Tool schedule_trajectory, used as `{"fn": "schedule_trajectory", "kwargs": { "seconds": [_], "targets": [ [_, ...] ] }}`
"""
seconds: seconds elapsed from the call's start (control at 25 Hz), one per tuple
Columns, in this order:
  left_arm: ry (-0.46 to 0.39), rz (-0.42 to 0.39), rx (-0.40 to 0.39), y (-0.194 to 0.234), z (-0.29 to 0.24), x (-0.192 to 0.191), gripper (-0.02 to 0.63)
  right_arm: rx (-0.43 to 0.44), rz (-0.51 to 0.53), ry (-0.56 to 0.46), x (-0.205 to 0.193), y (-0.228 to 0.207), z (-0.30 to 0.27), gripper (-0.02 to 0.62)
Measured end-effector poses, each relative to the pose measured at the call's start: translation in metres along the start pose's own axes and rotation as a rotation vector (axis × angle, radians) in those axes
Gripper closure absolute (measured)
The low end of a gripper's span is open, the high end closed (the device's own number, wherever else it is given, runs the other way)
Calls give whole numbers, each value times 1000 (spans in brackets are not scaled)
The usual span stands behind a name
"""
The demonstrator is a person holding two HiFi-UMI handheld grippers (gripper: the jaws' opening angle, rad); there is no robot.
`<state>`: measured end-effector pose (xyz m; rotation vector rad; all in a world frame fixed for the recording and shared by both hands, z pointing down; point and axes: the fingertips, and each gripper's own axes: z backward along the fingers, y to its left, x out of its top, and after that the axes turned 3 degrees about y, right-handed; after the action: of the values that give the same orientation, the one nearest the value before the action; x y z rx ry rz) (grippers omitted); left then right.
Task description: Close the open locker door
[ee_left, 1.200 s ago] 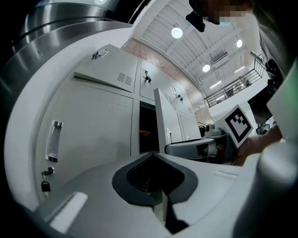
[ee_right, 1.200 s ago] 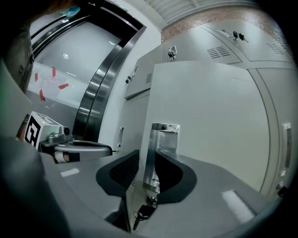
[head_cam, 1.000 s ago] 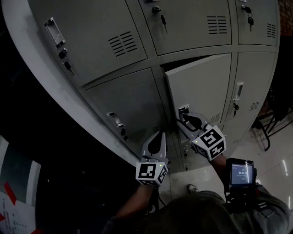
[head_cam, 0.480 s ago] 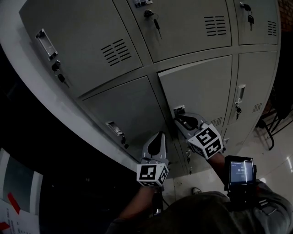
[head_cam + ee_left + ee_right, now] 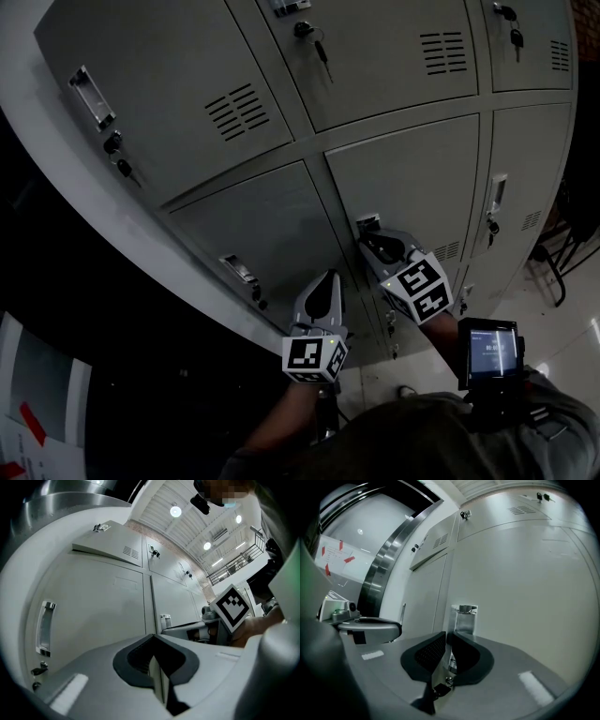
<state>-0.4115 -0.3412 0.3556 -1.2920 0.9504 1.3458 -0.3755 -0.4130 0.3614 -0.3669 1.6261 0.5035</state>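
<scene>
finishing the close: locker door looks shut, right gripper at its latch

head view: the locker door (image 5: 412,178) sits flush with its neighbours. the right gripper (image 5: 377,240) is at its latch handle (image 5: 368,223), and the left gripper (image 5: 324,281) hangs just beside, before the neighbouring locker. next, i judge, comes a firm push to seat the latch, then backing off. a wrist screen (image 5: 492,352) glows, its text too small to read. left gripper view: jaws together, holding nothing. the marker cube (image 5: 232,607) bears only a black-and-white pattern. right gripper view: jaws closing to a thin slit, the handle showing just past the tips, no pad clearly pressing it. no brand is readable.
</scene>
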Motion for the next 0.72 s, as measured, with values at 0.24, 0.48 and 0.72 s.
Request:
{"fn": "schedule_trajectory", "kwargs": {
  "seconds": [0.24,0.48,0.72],
  "targets": [
    [-3,-6,2,5,2,3,606,-30,-10,4,-1,-4,-5,558],
    [-8,-4,-11,10,2,-1,606,-60,2,5,0,-5,-7,555],
    [-5,1,-13,13,3,1,606,-108,58,12,-1,-4,-8,546]
  ]
}}
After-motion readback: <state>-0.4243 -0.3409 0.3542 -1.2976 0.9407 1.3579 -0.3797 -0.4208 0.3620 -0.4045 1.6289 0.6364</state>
